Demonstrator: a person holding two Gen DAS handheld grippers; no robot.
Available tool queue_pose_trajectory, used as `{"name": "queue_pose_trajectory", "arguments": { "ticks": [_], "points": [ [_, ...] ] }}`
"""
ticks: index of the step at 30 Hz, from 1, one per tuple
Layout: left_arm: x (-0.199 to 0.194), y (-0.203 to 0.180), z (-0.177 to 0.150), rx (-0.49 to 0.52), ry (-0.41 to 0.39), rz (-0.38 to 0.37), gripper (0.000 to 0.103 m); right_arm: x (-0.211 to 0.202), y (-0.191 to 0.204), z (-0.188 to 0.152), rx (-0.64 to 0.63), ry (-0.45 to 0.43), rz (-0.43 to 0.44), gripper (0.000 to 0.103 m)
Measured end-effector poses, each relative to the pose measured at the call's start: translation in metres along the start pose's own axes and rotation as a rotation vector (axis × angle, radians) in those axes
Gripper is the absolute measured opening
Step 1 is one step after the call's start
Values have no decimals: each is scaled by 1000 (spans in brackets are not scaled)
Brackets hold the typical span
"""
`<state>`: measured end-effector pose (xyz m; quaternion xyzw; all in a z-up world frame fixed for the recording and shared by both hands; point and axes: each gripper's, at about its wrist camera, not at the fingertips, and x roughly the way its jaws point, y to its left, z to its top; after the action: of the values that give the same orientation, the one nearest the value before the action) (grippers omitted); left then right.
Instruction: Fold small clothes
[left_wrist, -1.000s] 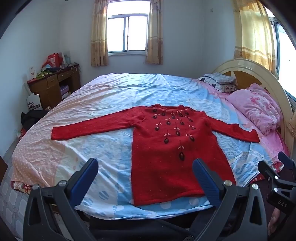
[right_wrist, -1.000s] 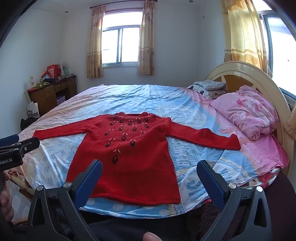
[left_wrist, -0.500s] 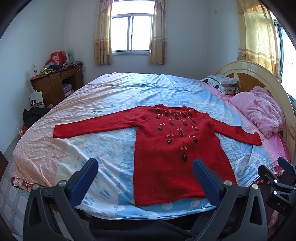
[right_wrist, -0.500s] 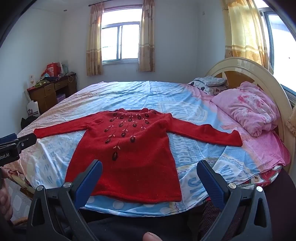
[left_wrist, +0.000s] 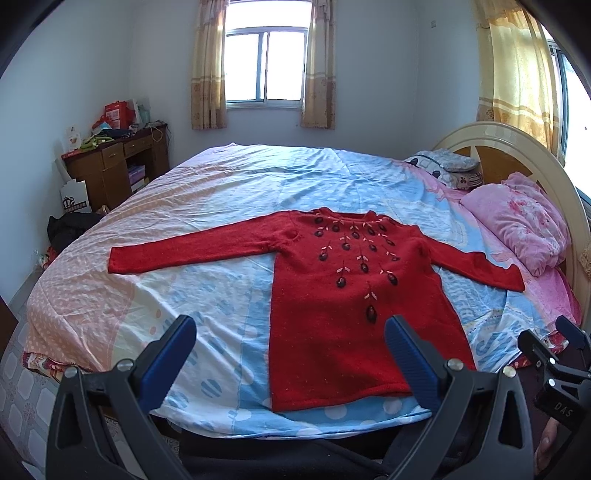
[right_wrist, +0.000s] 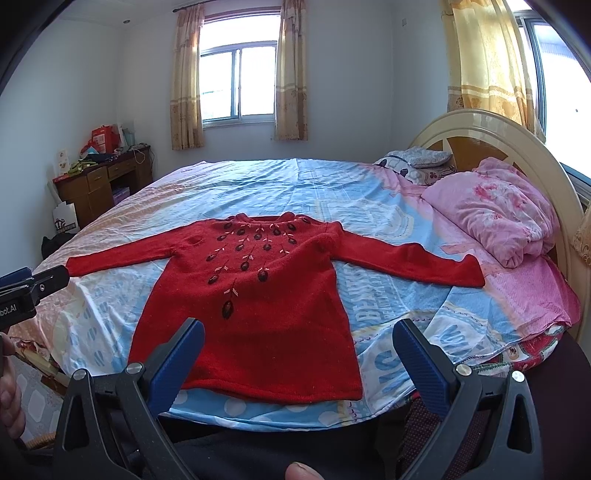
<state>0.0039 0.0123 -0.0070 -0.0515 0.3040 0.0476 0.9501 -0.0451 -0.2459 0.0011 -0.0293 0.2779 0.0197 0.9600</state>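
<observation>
since the red sweater (left_wrist: 343, 295) lies soft and limp mid-frame, both my claws (left_wrist: 290, 343) (right_wrist: 297, 347) gape empty; i'd pinch a sleeve cuff (left_wrist: 120, 260).

White walls (left_wrist: 388, 74) enclose a bedroom lit by daylight. A curtained window (left_wrist: 264, 66) sits at twelve o'clock, and a second window with yellow curtains (left_wrist: 517, 62) at two. At ten o'clock stands a cluttered brown wooden desk (left_wrist: 110, 162). A cream arched headboard (left_wrist: 517, 147) rises at three. Patterned floor tiles (left_wrist: 18, 398) show at eight o'clock.
</observation>
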Motion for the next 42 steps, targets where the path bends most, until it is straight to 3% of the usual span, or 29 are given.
{"name": "queue_pose_trajectory", "arguments": {
  "ticks": [27, 42],
  "points": [
    [6, -6, -3, 19, 21, -2, 103, 4, -4, -1, 15, 19, 8, 102],
    [5, -6, -1, 33, -10, 12, 103, 11, -5, -4, 14, 38, 17, 102]
  ]
}}
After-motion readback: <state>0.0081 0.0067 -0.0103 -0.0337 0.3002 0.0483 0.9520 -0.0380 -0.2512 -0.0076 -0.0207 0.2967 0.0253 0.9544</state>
